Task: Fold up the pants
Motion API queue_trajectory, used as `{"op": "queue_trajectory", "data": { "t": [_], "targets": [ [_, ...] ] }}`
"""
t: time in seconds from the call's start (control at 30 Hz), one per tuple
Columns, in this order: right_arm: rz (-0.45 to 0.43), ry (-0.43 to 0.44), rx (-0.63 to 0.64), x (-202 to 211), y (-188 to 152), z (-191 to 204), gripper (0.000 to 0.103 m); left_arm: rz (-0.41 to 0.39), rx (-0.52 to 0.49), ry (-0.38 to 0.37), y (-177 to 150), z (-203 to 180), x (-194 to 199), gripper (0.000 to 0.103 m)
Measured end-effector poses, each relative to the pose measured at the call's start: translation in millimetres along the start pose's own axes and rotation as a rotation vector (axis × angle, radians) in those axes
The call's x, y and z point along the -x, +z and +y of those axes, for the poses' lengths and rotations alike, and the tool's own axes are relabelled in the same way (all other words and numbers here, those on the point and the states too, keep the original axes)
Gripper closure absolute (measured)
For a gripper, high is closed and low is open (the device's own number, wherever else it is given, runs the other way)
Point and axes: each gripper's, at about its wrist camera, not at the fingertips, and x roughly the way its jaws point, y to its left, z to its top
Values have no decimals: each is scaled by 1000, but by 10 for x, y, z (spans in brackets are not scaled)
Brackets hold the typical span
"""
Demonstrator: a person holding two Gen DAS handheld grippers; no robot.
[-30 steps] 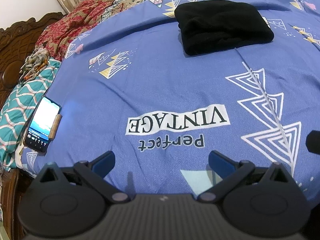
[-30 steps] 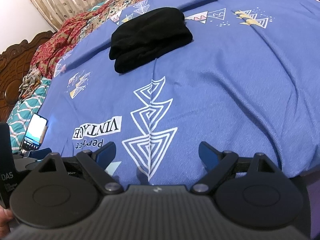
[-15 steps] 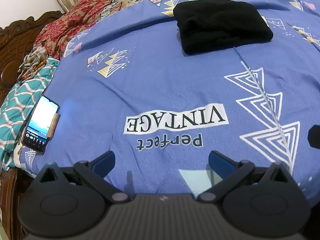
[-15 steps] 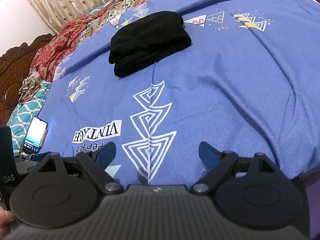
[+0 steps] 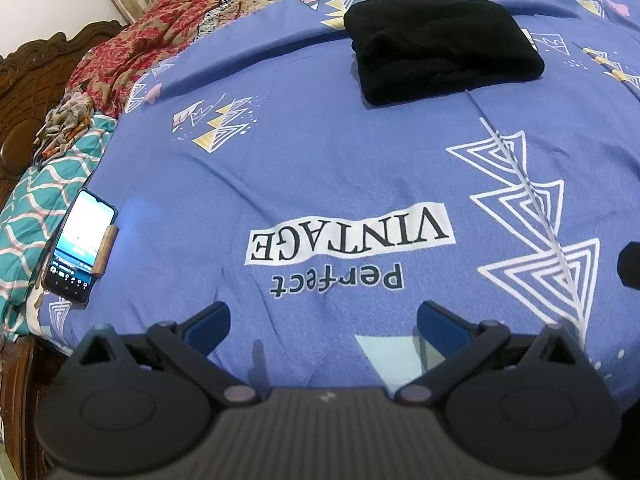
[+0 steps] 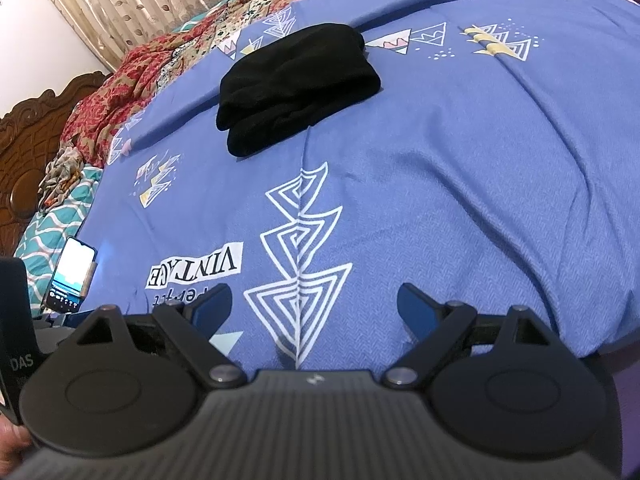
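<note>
Ahead of both hand-held grippers, well beyond their fingertips, the black pants [image 5: 442, 46] lie as a compact folded bundle on the blue printed bedsheet [image 5: 320, 168]. Over the last second almost nothing has altered: the bundle keeps its shape and place, and each camera has only drifted slightly, so the printed "VINTAGE" patch sits a touch differently in view. The left hand-held gripper [image 5: 323, 326] is released, fingers spread wide over bare sheet and grasping nothing; the right hand-held gripper [image 6: 314, 306] is likewise spread and empty, held just beside its partner near the bed's near edge. With the bundle neat and both tools well apart from it, the folding looks finished, or at most awaiting a last check.

Far left of the left gripper, a carved wooden headboard [image 5: 24, 92] stands against a pale wall, with a teal patterned pillow [image 5: 36, 208] below it. A lit phone [image 5: 78, 246] lies at the sheet's left edge. Farther back, a red floral blanket [image 5: 132, 44] is heaped, and leaf-print curtains [image 6: 132, 4] hang behind.
</note>
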Motion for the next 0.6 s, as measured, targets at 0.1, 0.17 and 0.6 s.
{"op": "queue_trajectory", "data": {
  "t": [0.1, 0.17, 0.6],
  "targets": [
    [0, 1, -1, 1, 1, -4, 12, 4, -3, -6, -10, -8, -3, 0],
    [0, 1, -1, 1, 2, -6, 12, 7, -4, -11, -10, -5, -6, 0],
    [-8, 1, -10, 8, 1, -8, 12, 17, -7, -23, -8, -1, -22, 0]
  ]
}}
